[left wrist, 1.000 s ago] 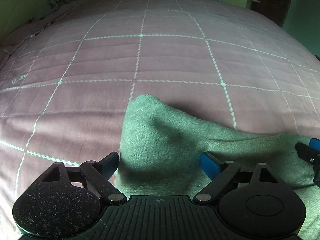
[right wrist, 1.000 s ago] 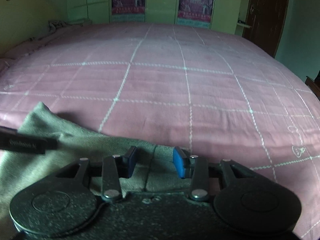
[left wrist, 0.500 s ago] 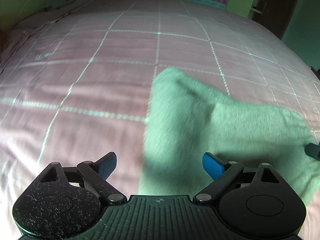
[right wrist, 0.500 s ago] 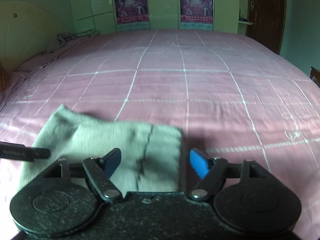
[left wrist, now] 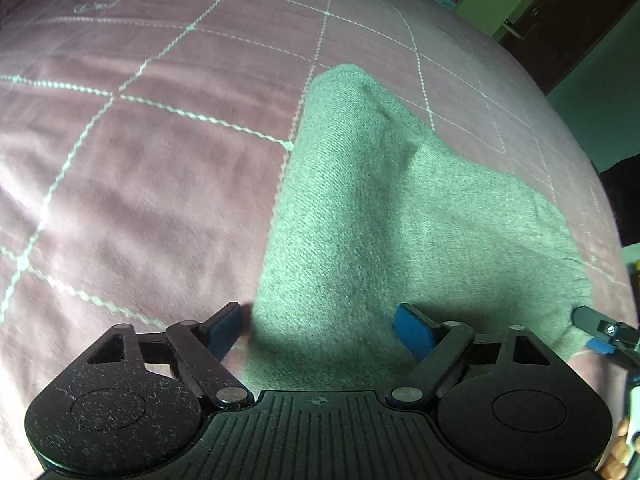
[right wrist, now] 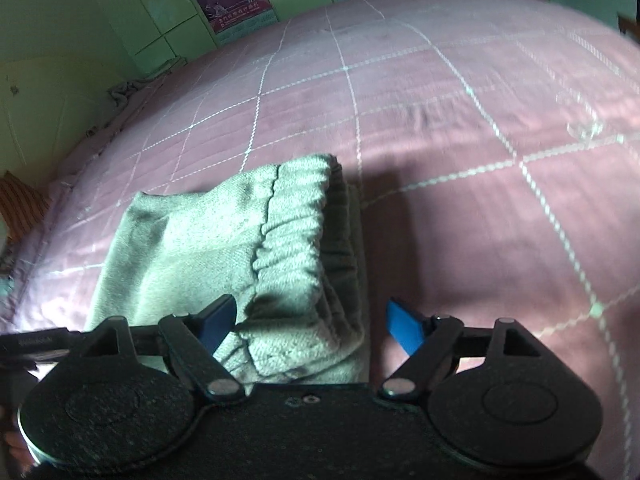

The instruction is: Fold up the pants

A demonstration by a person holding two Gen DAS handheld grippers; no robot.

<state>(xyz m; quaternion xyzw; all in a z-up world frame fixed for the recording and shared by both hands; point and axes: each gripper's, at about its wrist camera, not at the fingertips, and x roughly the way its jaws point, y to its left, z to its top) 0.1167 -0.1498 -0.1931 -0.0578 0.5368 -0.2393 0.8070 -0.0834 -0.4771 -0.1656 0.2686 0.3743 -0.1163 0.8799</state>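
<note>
**Folded pants lie on the bed between two open tongs**

A pink quilted bedspread (left wrist: 160, 184) with a pale stitched grid fills both views. On it lie the grey-green pants (left wrist: 360, 220), folded into a compact stack with the gathered elastic waistband (right wrist: 296, 220) on top, running away from the right camera.

The left gripper (left wrist: 320, 332) has its jaws spread wide and holds nothing. The near edge of the pants lies in the gap between its blue pads; whether either pad touches the cloth cannot be told.

The right gripper (right wrist: 312, 322) is likewise spread apart and empty. The waistband end of the stack lies between its fingers, closer to the left pad (right wrist: 218, 322) than to the other.
</note>
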